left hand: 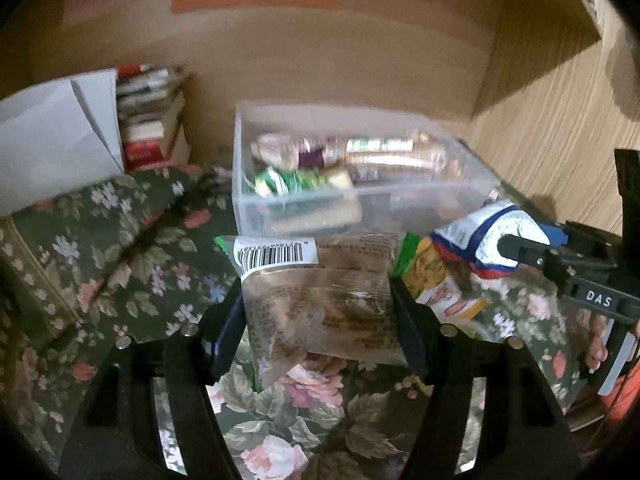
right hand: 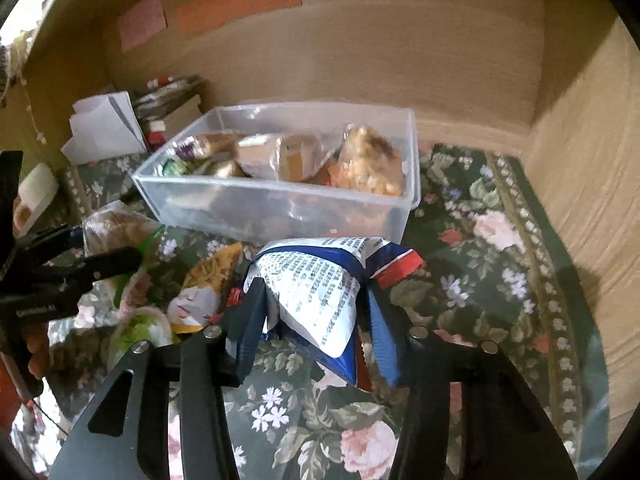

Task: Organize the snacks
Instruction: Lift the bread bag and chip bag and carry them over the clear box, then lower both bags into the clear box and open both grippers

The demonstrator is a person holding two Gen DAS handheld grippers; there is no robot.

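You've got a snack in each gripper rn, so you're mid-carry w/ both, and the drop into the clear plastic bin (right hand: 280, 200) looks like what's up next.

Left gripper (left hand: 318, 300) is clamped on a clear snack packet (left hand: 320, 292) w/ green edges and a white barcode sticker, brownish stuff inside. It's held up off the floral tablecloth (left hand: 120, 248), just in front of the bin's near wall.

Right gripper (right hand: 312, 300) is squeezed onto a white-and-blue bag (right hand: 316, 280) w/ red trim, pinched pretty hard so it's crumpled. That one's also just short of the bin, near its front right corner.

Bin already has a bunch of wrapped snacks in it: a purple one, a green one, some tan/clear packs. A yellow-and-white bag (right hand: 204, 284) lies on the cloth between your two grippers, not picked up yet.

Next move imo: lift both over the front rim, let go one at a time so the bags don't snag each other. Left side of the bin looks fuller, so watch the stacking.

Writing: "DAS" is readable on the right gripper's body in the left cam. Barcode digits are there but too blurry, can't read em. The blue bag's back is covered in small print, probably Chinese, not legible tho.
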